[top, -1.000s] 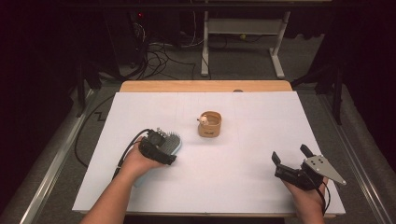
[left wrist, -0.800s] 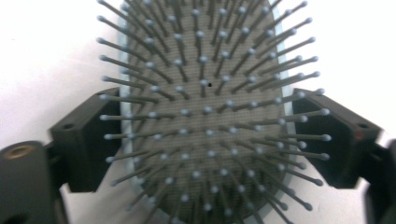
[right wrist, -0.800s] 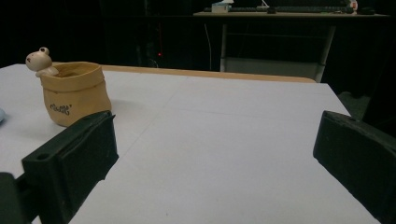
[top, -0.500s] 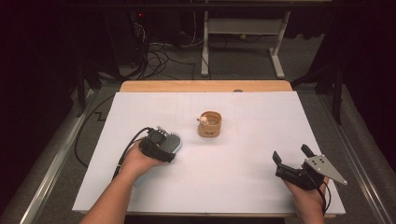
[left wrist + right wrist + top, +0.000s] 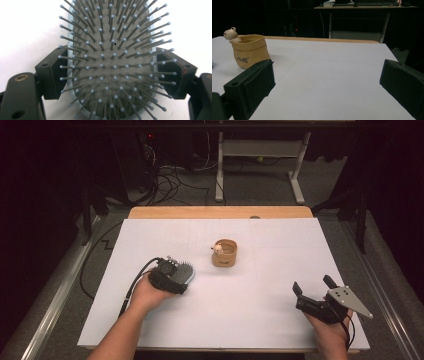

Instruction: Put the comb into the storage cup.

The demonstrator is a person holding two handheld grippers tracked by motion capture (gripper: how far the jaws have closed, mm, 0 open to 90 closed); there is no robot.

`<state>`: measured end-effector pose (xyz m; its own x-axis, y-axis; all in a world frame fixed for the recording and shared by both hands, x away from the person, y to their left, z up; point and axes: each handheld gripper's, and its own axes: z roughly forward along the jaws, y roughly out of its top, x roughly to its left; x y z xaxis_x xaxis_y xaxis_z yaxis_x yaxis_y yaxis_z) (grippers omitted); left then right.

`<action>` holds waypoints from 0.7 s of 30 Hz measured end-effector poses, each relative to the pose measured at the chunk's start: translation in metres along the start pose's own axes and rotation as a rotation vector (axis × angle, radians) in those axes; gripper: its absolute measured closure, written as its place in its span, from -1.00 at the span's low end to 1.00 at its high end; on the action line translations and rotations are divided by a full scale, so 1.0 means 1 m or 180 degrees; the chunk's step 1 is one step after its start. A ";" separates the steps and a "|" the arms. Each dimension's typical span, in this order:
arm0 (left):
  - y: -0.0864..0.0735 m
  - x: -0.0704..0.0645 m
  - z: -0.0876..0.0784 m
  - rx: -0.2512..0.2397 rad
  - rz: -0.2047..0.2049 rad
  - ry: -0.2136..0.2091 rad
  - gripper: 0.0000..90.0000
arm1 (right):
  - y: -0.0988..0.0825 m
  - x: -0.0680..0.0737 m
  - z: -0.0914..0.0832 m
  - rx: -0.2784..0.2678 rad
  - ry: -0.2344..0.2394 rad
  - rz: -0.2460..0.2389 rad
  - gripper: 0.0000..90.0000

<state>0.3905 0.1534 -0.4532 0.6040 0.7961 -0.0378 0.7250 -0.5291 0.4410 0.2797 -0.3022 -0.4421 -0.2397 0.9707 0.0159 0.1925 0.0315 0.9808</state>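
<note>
White tabletop (image 5: pixel 240 320): left hand-held gripper (image 5: pixel 113 72) has just closed onto hairbrush (image 5: pixel 112 57) (bristles up); right hand-held gripper (image 5: pixel 327 82) gapes empty.

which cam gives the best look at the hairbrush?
Left gripper view: the hairbrush lies bristles-up between the left gripper jaws, pads against its pale blue rim. High view shows it small and partly covered by that gripper. Right gripper view catches at most a blue sliver at its left edge.

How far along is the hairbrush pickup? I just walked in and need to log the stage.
Done: the left gripper is at the hairbrush, and its jaws have just been closing against the brush head's two sides. In hand: that grip, with the brush lying on the white table. Left: lifting it, possibly toward the tan pot. The right gripper waits open, holding nothing.
</note>
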 end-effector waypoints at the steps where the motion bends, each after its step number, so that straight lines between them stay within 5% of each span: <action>1: 0.000 0.000 -0.001 -0.0008 -0.0002 -0.0004 -0.56 | 0.000 0.000 0.000 -0.0003 -0.0003 0.0000 -0.99; 21: -0.003 -0.001 -0.019 -0.0386 0.0051 -0.0085 -0.56 | 0.000 0.002 0.000 0.0006 0.0098 -0.0047 -0.99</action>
<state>0.3810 0.1595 -0.4374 0.6249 0.7789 -0.0531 0.6708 -0.5009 0.5469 0.2792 -0.3000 -0.4421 -0.2716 0.9624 0.0074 0.1907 0.0463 0.9806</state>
